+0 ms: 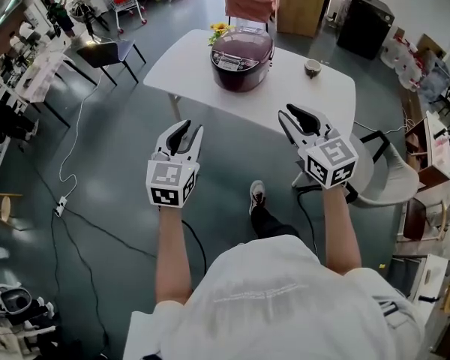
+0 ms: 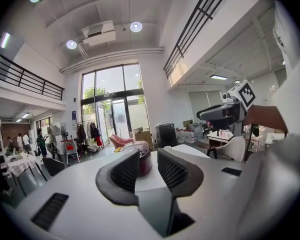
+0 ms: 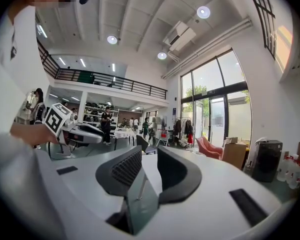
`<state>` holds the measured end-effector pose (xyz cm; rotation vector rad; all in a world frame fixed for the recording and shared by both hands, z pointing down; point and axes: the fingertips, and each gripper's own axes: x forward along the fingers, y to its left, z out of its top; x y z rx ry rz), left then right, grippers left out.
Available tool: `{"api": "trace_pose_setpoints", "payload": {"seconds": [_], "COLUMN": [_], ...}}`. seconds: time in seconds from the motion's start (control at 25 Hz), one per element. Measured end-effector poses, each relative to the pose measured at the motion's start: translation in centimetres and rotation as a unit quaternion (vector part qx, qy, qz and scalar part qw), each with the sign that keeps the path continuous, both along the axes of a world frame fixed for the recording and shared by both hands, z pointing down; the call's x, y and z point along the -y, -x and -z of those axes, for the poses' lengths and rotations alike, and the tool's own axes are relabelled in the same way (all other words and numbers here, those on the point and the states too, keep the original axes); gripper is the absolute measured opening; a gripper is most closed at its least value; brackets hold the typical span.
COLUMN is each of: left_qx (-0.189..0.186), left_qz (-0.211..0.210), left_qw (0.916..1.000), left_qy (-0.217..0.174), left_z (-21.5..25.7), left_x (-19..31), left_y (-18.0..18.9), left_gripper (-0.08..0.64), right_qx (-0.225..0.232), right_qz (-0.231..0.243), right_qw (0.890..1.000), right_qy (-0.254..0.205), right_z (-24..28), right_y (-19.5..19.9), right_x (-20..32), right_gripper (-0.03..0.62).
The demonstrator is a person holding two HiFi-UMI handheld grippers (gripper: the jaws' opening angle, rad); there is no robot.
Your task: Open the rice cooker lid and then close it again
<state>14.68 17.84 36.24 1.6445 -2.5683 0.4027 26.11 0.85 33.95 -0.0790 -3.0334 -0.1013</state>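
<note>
The left tongs (image 1: 191,129) and right tongs (image 1: 297,118) hang part-open and empty, well short of the rice cooker (image 1: 241,58), which sits on the white counter (image 1: 315,100) with its lid (image 1: 244,45) down. I'd say a lopsided push could slide it toward the cup (image 1: 313,67).
</note>
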Motion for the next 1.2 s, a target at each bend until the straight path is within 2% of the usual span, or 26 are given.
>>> {"api": "trace_pose_setpoints", "payload": {"seconds": [0.2,0.4,0.68,1.0,1.2], "left_qx": [0.001,-0.003,-0.009,-0.026,-0.032], "left_qz": [-0.006,-0.008,-0.021,-0.025,-0.023], "left_qw": [0.9998,0.9989,0.9978,0.9965,0.9957], "left_qy": [0.019,0.045,0.062,0.076,0.084], "left_z": [-1.0,-1.9,-2.2,-3.3,-3.9], "left_x": [3.9,7.9,14.6,20.9,23.6], "left_y": [4.4,9.4,15.7,21.6,23.8], "left_gripper": [0.124,0.124,0.124,0.121,0.121], "right_qx": [-0.003,0.001,-0.025,-0.035,-0.041], "right_qz": [-0.006,-0.003,0.01,0.007,0.004], "right_qw": [1.0,0.999,0.999,0.998,0.997], "right_qy": [0.003,0.032,0.042,0.053,0.064], "right_z": [-1.6,-2.7,-4.5,-5.7,-6.5], "right_y": [4.9,10.8,17.3,22.7,24.9], "right_x": [4.2,8.3,13.2,19.5,22.6], "right_gripper": [0.112,0.108,0.105,0.1,0.094]}}
